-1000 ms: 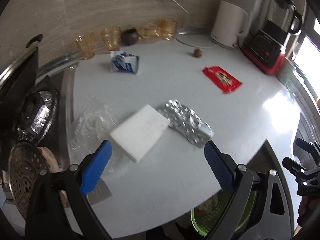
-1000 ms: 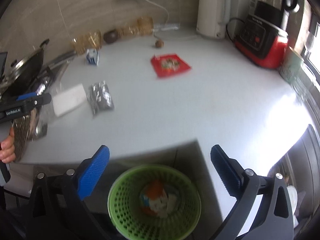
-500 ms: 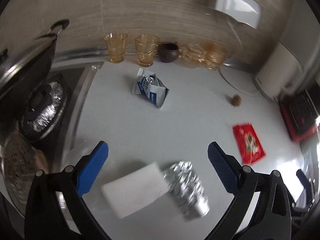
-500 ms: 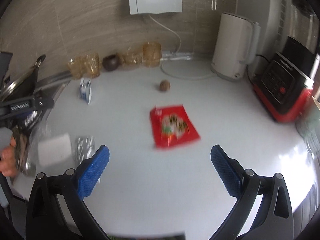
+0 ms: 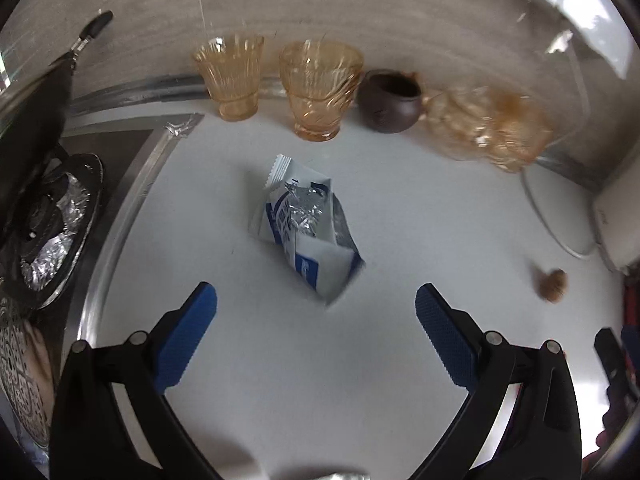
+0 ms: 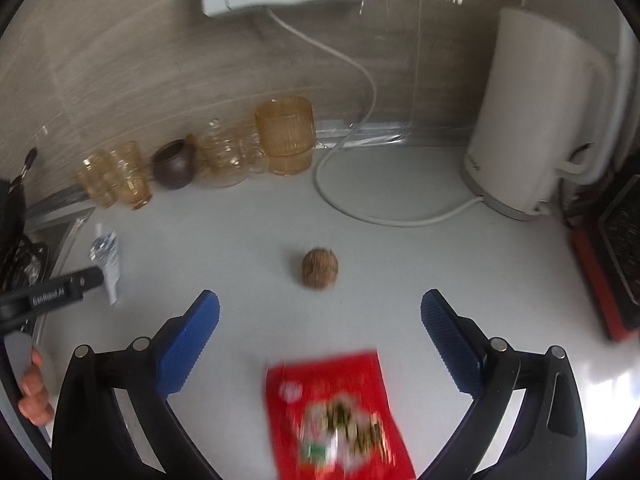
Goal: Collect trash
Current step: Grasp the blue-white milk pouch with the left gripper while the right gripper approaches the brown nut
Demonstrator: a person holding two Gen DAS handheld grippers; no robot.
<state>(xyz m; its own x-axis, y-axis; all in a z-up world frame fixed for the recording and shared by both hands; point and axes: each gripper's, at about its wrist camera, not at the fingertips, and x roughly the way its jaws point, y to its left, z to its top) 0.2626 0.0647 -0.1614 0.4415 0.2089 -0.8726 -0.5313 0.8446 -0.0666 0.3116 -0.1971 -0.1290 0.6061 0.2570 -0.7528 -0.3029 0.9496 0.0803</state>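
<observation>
A torn blue-and-white foil wrapper [image 5: 306, 230] lies on the white counter [image 5: 420, 216], just ahead of my left gripper [image 5: 316, 330], which is open and empty. The same wrapper [image 6: 107, 261] shows at the left of the right wrist view. My right gripper [image 6: 320, 334] is open and empty too. A red snack packet [image 6: 340, 416] lies flat between and below its fingers, and a brown walnut [image 6: 320, 269] sits just beyond them. That walnut [image 5: 553, 285] also appears at the right of the left wrist view.
Amber glasses [image 5: 320, 88] and a dark small pot [image 5: 390, 102] line the back wall. A stove burner [image 5: 48, 224] lies left of the counter. A white kettle [image 6: 536, 120] with its cord [image 6: 360, 204] and a red appliance [image 6: 604, 276] stand at the right. A hand [image 6: 34, 392] holds the left gripper.
Both grippers have moved forward over the counter, away from the green bin. The left now faces the foil wrapper; the right has closed in on the red packet and walnut.
</observation>
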